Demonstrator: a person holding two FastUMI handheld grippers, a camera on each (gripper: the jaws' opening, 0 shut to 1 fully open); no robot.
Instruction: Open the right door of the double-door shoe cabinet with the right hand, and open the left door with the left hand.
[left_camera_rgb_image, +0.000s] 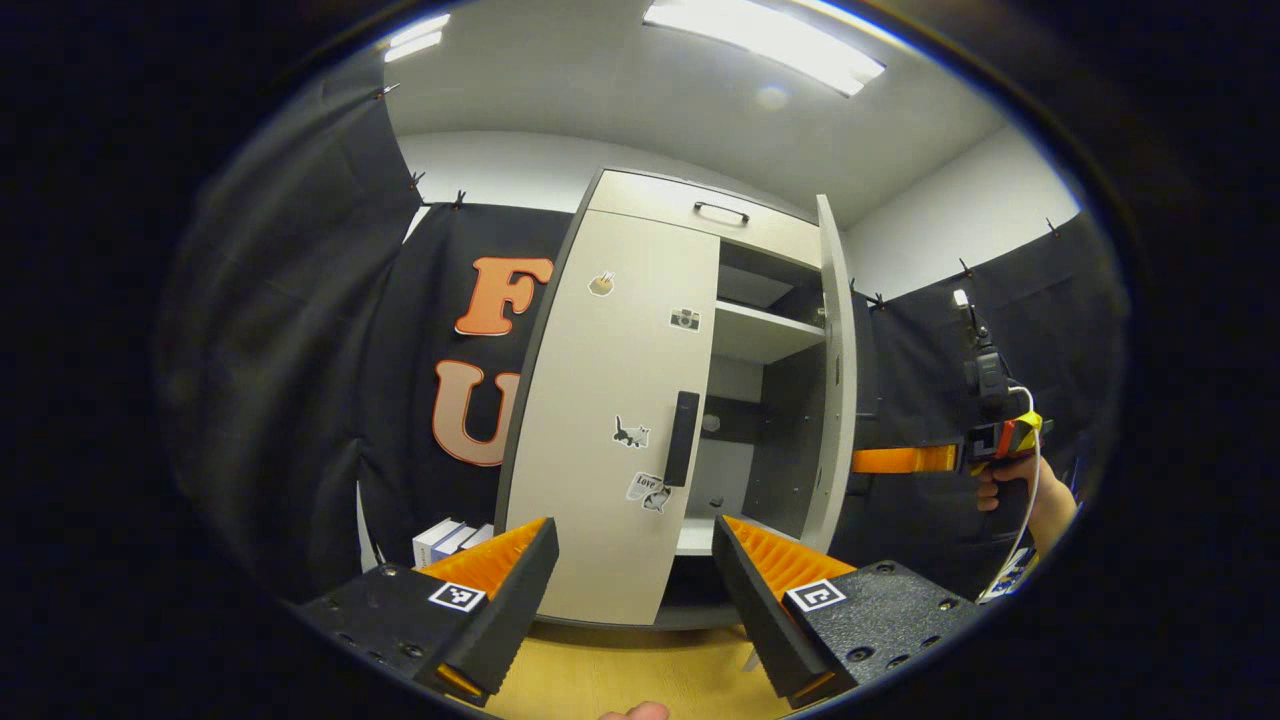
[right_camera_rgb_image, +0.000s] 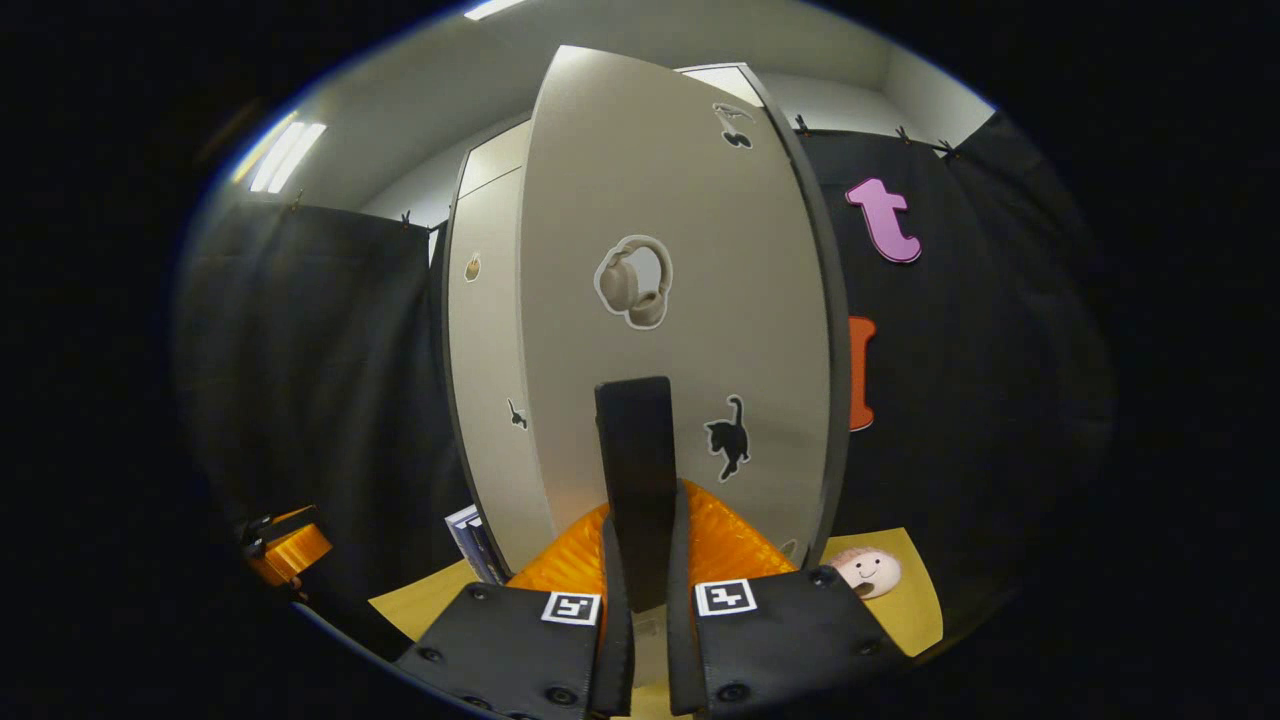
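In the left gripper view, the left gripper (left_camera_rgb_image: 635, 590) hangs in front of the shoe cabinet (left_camera_rgb_image: 700, 215) with its jaws spread wide and nothing between them. The left door (left_camera_rgb_image: 610, 420) is closed; its dark vertical handle (left_camera_rgb_image: 683, 438) sits near the door's inner edge, above the gap between the fingers and apart from them. Small stickers dot the door's face. The right door (left_camera_rgb_image: 838, 380) stands swung out, seen almost edge-on, and behind it the cabinet's shelves (left_camera_rgb_image: 760, 330) are exposed. A drawer front with a slim pull (left_camera_rgb_image: 722, 211) runs across the top. Off to the right, the right gripper (left_camera_rgb_image: 905, 459) reaches toward the open door, held by a hand (left_camera_rgb_image: 1010, 490). Some boxes (left_camera_rgb_image: 450, 540) stand at the foot of the cabinet on the left, on a yellowish floor (left_camera_rgb_image: 620, 680). In the right gripper view, the right gripper (right_camera_rgb_image: 640, 560) has its jaws pressed in on the right door's handle (right_camera_rgb_image: 636, 470), pinching the dark bar from both sides. The right door (right_camera_rgb_image: 680, 300) rises close ahead, carrying a cat sticker (right_camera_rgb_image: 729, 436) and a round sticker (right_camera_rgb_image: 634, 280). The closed left door (right_camera_rgb_image: 485, 380) lies behind it to the left, and a small smiling-face item (right_camera_rgb_image: 866, 571) rests on the floor at lower right.
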